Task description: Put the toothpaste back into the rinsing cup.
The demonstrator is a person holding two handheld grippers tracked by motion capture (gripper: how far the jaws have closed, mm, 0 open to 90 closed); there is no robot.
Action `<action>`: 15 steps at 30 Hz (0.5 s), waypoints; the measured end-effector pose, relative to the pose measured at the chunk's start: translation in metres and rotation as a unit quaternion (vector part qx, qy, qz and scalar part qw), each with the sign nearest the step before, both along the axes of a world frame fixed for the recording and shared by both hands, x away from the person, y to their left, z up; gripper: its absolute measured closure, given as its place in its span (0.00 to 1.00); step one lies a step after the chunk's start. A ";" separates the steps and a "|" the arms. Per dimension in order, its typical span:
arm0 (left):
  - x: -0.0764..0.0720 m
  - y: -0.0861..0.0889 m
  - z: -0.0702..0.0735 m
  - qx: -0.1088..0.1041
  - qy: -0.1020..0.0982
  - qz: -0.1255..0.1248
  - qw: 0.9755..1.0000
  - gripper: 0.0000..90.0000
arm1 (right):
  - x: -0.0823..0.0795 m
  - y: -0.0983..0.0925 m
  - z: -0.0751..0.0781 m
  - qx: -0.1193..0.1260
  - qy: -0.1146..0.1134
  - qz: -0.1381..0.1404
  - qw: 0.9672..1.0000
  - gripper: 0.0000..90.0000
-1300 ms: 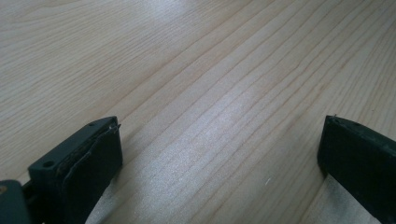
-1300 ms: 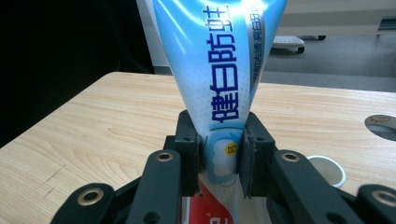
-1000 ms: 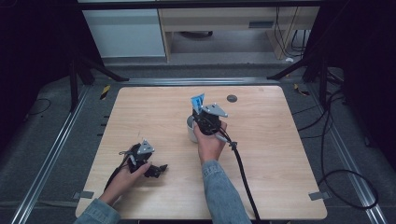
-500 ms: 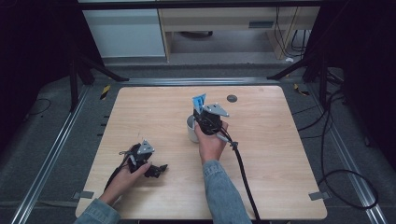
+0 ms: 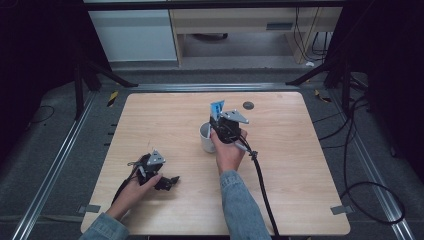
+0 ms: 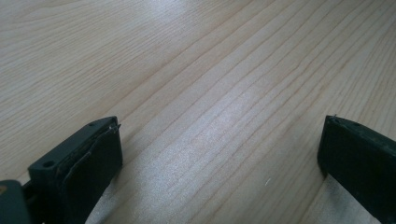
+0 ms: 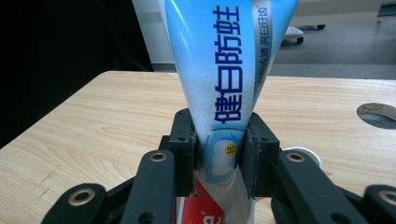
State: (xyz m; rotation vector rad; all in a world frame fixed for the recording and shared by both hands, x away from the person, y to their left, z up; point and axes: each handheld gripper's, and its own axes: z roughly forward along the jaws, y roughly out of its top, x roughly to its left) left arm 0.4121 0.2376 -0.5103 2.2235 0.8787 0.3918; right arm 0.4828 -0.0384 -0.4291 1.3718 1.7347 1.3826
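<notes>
The toothpaste tube [image 7: 219, 93] is a soft, flattened tube, pale blue fading to white, with a red band low down near the jaws. It stands upright, its wide crimped end up and its lower end going down toward the white cup [image 5: 206, 137]. In the right gripper view the tube widens upward from the pinch point like a fan. Large dark-blue Chinese characters run down its face, 健白防蛀, and a narrower column of smaller blue characters runs beside them (too fine to read with certainty). A small yellow dot with a character sits just at the level of the pads, next to a pale outline of a head. On the red band a few white letters show, cut off by the jaws.

The right gripper [image 5: 220, 121] has its jaws on either side of the tube's narrow part, the pads against its faces; they have just been easing apart slightly, with the tube between them. Tube and cup stand near the middle of the wooden worktop [image 5: 310, 190], a little toward its far side, with a small dark round disc [image 5: 248, 105] beyond them.

The left gripper [image 5: 170, 181] lies low on the worktop near the front left, jaws spread wide over bare wood.
</notes>
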 end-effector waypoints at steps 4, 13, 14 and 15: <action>0.000 0.000 0.000 0.000 0.000 0.000 1.000 0.00 | 0.001 -0.002 0.000 -0.001 0.001 -0.003 1.000 0.76; 0.000 0.000 0.000 0.000 0.000 0.000 1.000 0.00 | 0.001 -0.004 0.000 -0.013 -0.002 -0.001 1.000 0.73; 0.000 0.000 0.000 0.000 0.000 0.000 1.000 0.00 | 0.001 -0.004 0.000 -0.012 -0.002 -0.002 1.000 0.73; 0.000 0.000 0.000 0.000 0.000 0.000 1.000 0.00 | 0.001 -0.004 0.001 -0.010 -0.001 -0.001 1.000 0.73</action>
